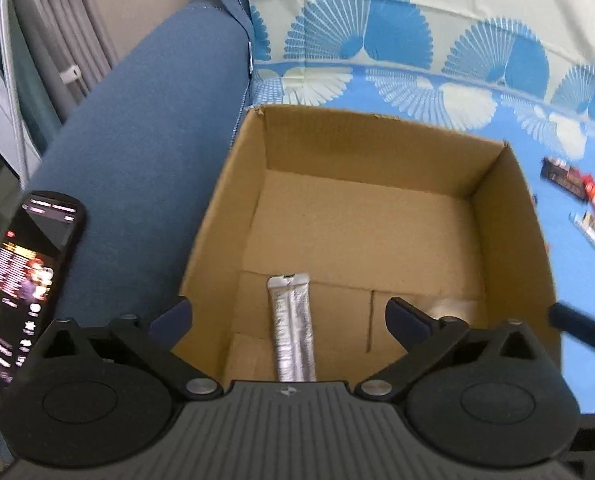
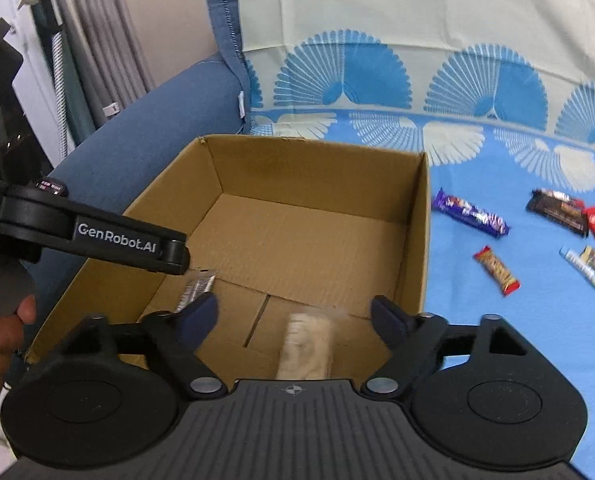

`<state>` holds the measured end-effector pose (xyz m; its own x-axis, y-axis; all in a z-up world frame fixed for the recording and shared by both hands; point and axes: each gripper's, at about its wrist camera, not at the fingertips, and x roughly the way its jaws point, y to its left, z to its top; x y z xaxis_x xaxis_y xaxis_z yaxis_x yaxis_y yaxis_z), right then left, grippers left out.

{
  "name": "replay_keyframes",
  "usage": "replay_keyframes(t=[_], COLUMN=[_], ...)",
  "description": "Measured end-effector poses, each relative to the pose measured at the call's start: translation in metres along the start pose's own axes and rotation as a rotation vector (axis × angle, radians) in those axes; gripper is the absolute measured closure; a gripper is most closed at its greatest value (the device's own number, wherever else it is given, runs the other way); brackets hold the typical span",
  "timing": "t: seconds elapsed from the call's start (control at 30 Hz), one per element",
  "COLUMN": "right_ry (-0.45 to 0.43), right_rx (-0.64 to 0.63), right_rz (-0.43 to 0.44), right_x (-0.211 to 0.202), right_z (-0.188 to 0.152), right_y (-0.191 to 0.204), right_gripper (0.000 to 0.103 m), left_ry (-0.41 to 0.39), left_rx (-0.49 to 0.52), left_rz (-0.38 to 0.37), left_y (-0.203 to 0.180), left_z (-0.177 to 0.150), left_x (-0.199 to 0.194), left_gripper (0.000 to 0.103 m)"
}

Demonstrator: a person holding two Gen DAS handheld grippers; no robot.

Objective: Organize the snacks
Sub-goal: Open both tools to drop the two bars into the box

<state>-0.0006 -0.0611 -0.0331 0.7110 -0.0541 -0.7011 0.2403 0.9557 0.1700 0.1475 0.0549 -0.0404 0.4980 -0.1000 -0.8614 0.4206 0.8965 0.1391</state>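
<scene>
left gripper (image 1: pixel 288 312) jaws wide, holding nothing, silver stick (image 1: pixel 293 332) lay loose between them on box (image 1: pixel 377 124) floor | right gripper (image 2: pixel 293 316) jaws wide, beige pack (image 2: pixel 307 344) free below, likely dropped there for sorting | other bars (image 2: pixel 471 212) on cloth, right of frame

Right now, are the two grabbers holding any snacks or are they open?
Left gripper: open, holding nothing; the silver packet lies in the box.
Right gripper: open, holding nothing; the beige snack sits below it.
</scene>
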Motion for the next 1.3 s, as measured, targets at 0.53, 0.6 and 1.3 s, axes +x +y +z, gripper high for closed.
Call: replay_keyframes(t=[0.53,0.6,1.3], right_ry=[0.013,0.002,-0.167], right_rx=[0.036,0.021,0.025], right_rz=[0.006,0.004,-0.005], right_x=[-0.101,-0.116,-0.207], right_z=[-0.049,-0.055,-0.093], right_y=[0.023,0.028,0.025], right_gripper=[0.006,0.005,0.003], left_ry=[0.032,0.019,-0.086], left_rx=[0.014,0.005,0.053], left_rz=[-0.003,-0.007,0.006], left_y=[0.000,0.001,-0.019], left_z=[-0.086,-0.096,-0.148], left_x=[-0.091,-0.104,-0.186], left_gripper=[0.000,0.000,0.000])
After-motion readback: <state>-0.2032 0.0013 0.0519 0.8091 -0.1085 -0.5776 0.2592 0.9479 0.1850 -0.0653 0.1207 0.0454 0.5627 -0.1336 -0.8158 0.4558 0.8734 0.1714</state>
